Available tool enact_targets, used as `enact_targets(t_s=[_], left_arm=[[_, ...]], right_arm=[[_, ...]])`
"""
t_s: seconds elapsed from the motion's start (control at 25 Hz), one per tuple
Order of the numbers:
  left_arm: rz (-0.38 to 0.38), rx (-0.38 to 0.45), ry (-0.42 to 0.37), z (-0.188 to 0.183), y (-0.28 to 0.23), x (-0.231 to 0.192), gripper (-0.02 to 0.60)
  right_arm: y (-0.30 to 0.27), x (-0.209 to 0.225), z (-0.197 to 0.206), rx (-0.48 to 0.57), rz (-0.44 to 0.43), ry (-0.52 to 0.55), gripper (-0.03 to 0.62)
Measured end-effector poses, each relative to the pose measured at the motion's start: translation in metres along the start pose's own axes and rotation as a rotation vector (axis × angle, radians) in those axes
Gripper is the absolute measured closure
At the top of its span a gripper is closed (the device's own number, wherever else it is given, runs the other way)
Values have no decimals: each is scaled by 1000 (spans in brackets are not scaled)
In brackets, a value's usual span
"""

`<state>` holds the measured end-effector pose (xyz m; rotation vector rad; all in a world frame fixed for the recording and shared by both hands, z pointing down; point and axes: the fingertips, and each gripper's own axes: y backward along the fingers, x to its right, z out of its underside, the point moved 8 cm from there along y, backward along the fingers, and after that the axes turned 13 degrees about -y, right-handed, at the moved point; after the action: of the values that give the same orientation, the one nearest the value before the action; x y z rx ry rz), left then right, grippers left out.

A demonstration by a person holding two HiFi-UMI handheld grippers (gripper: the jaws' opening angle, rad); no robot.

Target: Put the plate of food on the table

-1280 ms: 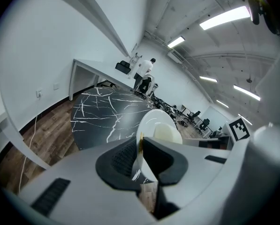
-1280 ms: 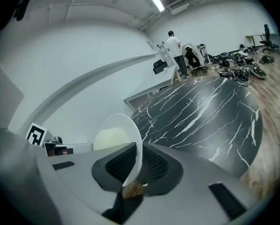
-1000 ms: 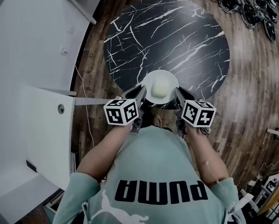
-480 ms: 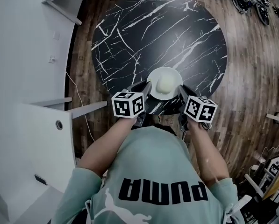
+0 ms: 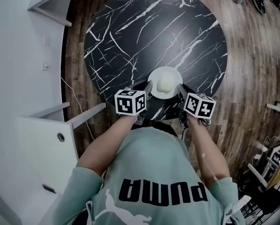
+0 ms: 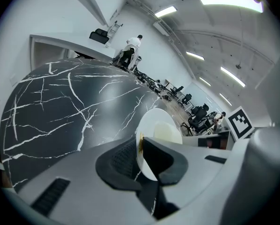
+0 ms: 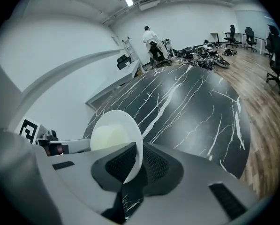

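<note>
White, round and shallow, the plate [image 5: 165, 82] carries a single pale, smooth, dome-shaped mound of food [image 5: 166, 84] at its centre. The head view is too small to identify the food more closely. The plate is level and lies over the near edge of the table [image 5: 130, 36]. Whether its underside touches the tabletop cannot be determined.

The left gripper [image 6: 140, 156] is closed down to a narrow gap on the plate's left rim. One dark, grid-textured pad lies on each face of the thin rim. The right gripper [image 7: 139, 165] grips the opposite rim in the same way, its jaws drawn in until the textured pads press on both faces. Each gripper body is a smooth, grey moulded shell.

The table is circular. Its top is black with irregular white marble veining and a soft sheen. It stands on a floor [image 5: 252, 78] of dark wood planks.

Each gripper bears a white marker cube [image 5: 130, 102] printed with black square patterns, just behind the plate. A mint-green shirt [image 5: 149, 172] fills the lower part of the head view.
</note>
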<state>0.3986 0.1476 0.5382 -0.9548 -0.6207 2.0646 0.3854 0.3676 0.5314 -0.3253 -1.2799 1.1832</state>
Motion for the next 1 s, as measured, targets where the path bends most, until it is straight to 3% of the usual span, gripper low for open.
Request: enact_targets(t_s=[0.48, 1.0], left_arm=[[10, -105, -4, 21, -27, -13, 532], [8, -146, -31, 25, -46, -19, 529]], right_arm=[[-30, 19, 10, -73, 71, -9, 543], [-42, 25, 5, -91, 110, 32, 543]])
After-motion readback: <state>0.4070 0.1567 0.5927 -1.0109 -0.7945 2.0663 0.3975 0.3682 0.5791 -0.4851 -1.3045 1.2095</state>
